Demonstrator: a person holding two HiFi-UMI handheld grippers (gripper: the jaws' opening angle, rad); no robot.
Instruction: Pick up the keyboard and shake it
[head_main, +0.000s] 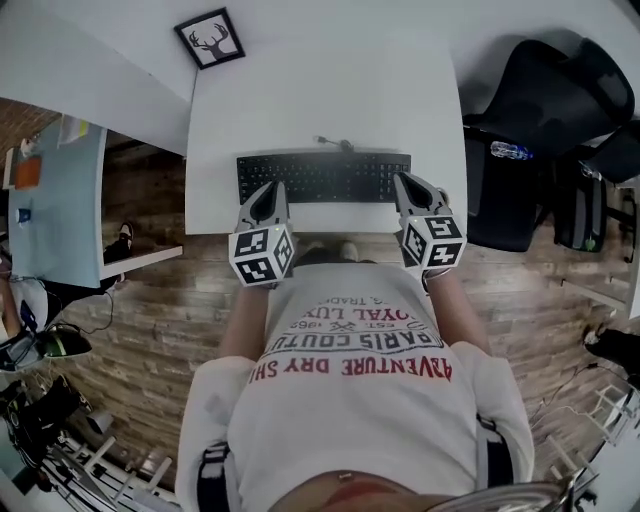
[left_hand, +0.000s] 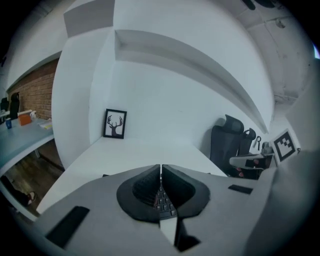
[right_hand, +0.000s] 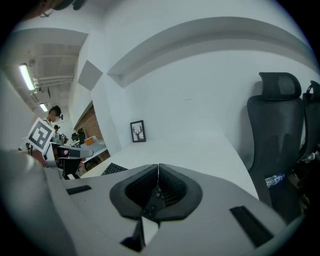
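Note:
A black keyboard (head_main: 323, 177) lies flat near the front edge of the white desk (head_main: 320, 100), its cable running off the back. My left gripper (head_main: 268, 187) hovers over the keyboard's front left part, and its jaws are shut with nothing between them. My right gripper (head_main: 405, 180) is over the front right end, also shut and empty. In the left gripper view the closed left gripper (left_hand: 161, 166) shows keys (left_hand: 164, 202) just beneath it. In the right gripper view the right gripper (right_hand: 158, 165) is closed above the keys (right_hand: 150, 204), and the keyboard's far end (right_hand: 114, 169) shows at the left.
A framed deer picture (head_main: 210, 38) leans at the desk's back left corner. A black office chair (head_main: 540, 100) with a water bottle (head_main: 510, 151) stands to the right. A pale blue side table (head_main: 60, 200) is at the left. The person's torso fills the foreground.

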